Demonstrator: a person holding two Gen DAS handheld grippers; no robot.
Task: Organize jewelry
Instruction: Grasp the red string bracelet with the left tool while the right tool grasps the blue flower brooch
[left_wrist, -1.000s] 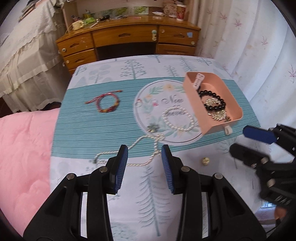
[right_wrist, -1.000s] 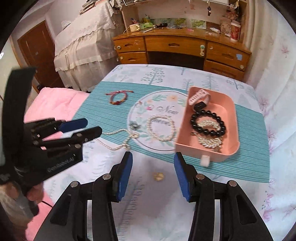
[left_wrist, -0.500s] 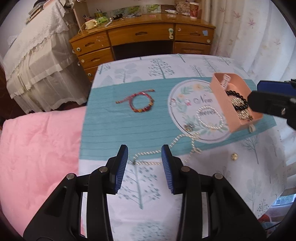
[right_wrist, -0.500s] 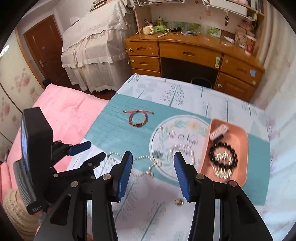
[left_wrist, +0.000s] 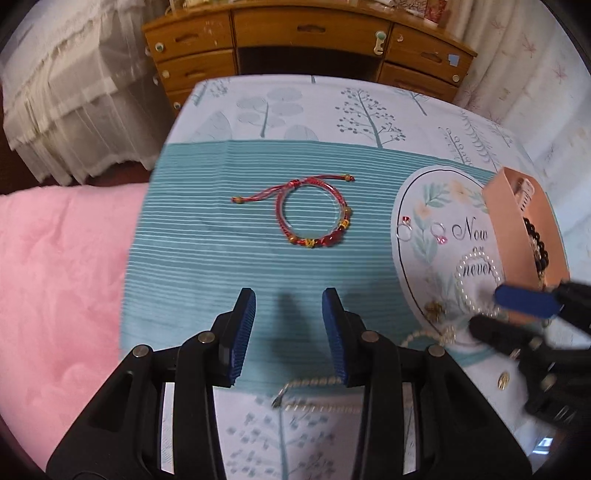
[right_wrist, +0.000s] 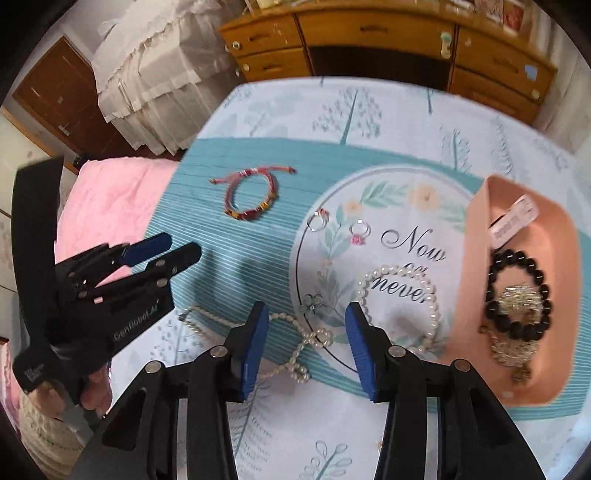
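jewelry still loose on the table's middle: red bracelet (left_wrist: 312, 212), pearl necklace (right_wrist: 295, 341); my left gripper (left_wrist: 288, 332) gapes empty, right gripper (right_wrist: 306, 341) closing above the necklace, whose slack strand could snag or slip.

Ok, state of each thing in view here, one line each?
Left hand-held gripper: open, empty.
Right hand-held gripper: closing, nothing gripped, above the pearl necklace.
Red bracelet: flat on the cloth, outside the tray.
Pearl bracelet: on the cloth beside the tray.
Two rings: on the cloth.
Pink tray: holds the black bead bracelet.
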